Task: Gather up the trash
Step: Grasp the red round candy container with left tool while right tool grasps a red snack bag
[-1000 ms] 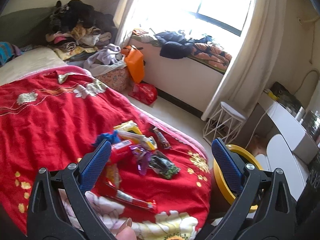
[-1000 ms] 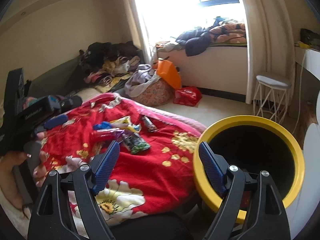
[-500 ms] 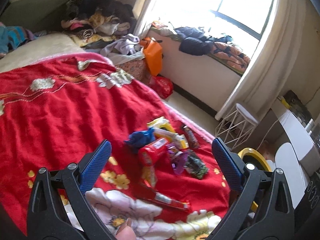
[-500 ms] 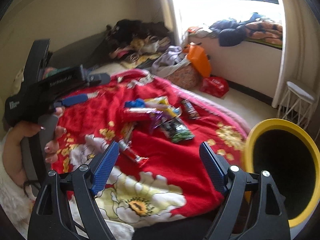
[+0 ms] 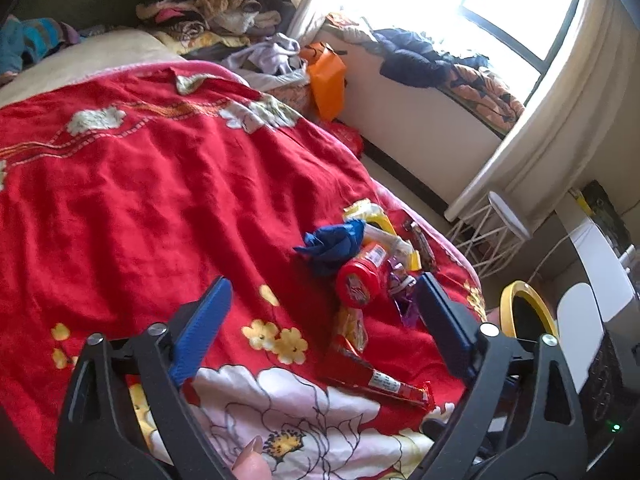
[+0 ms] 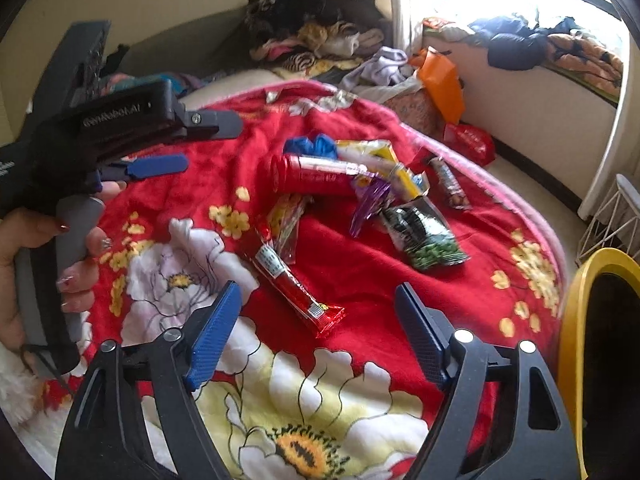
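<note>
A pile of trash lies on the red flowered blanket (image 5: pixel 160 200): a red can (image 5: pixel 358 280) (image 6: pixel 312 174), a blue crumpled wrapper (image 5: pixel 334 242) (image 6: pixel 310 145), a long red wrapper (image 5: pixel 380 380) (image 6: pixel 296 288), a green snack bag (image 6: pixel 424 236), a purple wrapper (image 6: pixel 368 200) and a brown bar (image 6: pixel 450 184). My left gripper (image 5: pixel 324 282) hovers over the blanket just short of the can; its jaws are closing and hold nothing. My right gripper (image 6: pixel 318 289) hangs above the long red wrapper, its jaws also closing on nothing. The left gripper (image 6: pixel 210 142) shows at the left of the right wrist view, held by a hand.
A yellow-rimmed bin (image 5: pixel 524 312) (image 6: pixel 576 280) stands off the bed's right corner. A white wire stool (image 5: pixel 496 232), an orange bag (image 5: pixel 326 76) (image 6: pixel 440 80) and a red bag (image 6: pixel 468 140) are on the floor beyond. Clothes (image 6: pixel 312 32) are heaped at the bed's far end.
Both grippers have come down and closer to the trash pile. The right wrist view has swung left, from the bin onto the bed. Both pairs of jaws have narrowed a little.
</note>
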The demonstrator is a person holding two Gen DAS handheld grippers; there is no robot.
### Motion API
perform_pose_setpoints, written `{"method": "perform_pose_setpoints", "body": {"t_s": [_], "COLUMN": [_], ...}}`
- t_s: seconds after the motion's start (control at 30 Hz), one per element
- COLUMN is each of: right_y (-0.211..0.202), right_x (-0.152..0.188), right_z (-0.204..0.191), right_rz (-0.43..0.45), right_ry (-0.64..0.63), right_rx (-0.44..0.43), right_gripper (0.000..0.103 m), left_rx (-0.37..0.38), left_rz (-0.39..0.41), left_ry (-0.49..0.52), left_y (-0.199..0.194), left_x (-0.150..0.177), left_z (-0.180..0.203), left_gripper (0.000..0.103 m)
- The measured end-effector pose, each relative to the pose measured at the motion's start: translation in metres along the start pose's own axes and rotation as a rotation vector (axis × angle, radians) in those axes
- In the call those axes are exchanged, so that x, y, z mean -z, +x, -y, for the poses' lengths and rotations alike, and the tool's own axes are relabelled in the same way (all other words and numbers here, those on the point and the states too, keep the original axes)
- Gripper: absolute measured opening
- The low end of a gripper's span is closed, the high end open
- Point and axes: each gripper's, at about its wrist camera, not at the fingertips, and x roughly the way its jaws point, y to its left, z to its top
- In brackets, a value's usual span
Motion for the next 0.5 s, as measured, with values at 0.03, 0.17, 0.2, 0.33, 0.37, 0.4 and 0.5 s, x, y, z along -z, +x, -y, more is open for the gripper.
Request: {"method": "perform_pose_setpoints", "body": {"t_s": [0.03,0.17,0.2,0.33,0.37,0.4,0.5], "right_y": [0.004,0.017,0.02,0.03,0.033,0.036,0.039], "right_x": [-0.001,-0.003,-0.003,-0.004,-0.003,-0.003,-0.002], "right_z": [0.001,0.005,0.005,0.003,0.002,0.0,-0.001], "right_rz": [-0.014,-0.054,-0.064,-0.098,-0.111,-0.121,-0.132], "right_ry": [0.002,0.009,0.01,0.004,0.001,-0.001,-0.001], "right_rx": [-0.008,-0.031,-0.038,-0.068,-0.073,-0.079,-0.093], "right_gripper": [0.074,0.068,0.066,0.056,0.051,0.048,0.039], "left_rx": [0.007,0.035,0.039,0.045,0.044,0.042,0.046], "left_rz": [-0.007,-0.043,-0.05,-0.066,-0.07,-0.073,-0.081], "left_ry": [-0.002,-0.011,-0.011,-0.002,-0.002,-0.003,-0.014], "left_y": [0.003,0.018,0.022,0.033,0.036,0.039,0.045], "left_x": [0.001,0.004,0.004,0.004,0.004,0.003,0.001], "left_z": [0.0,0.005,0.006,0.012,0.013,0.014,0.014], "left_gripper": [0.077,0.067,0.065,0.058,0.057,0.055,0.053]}}
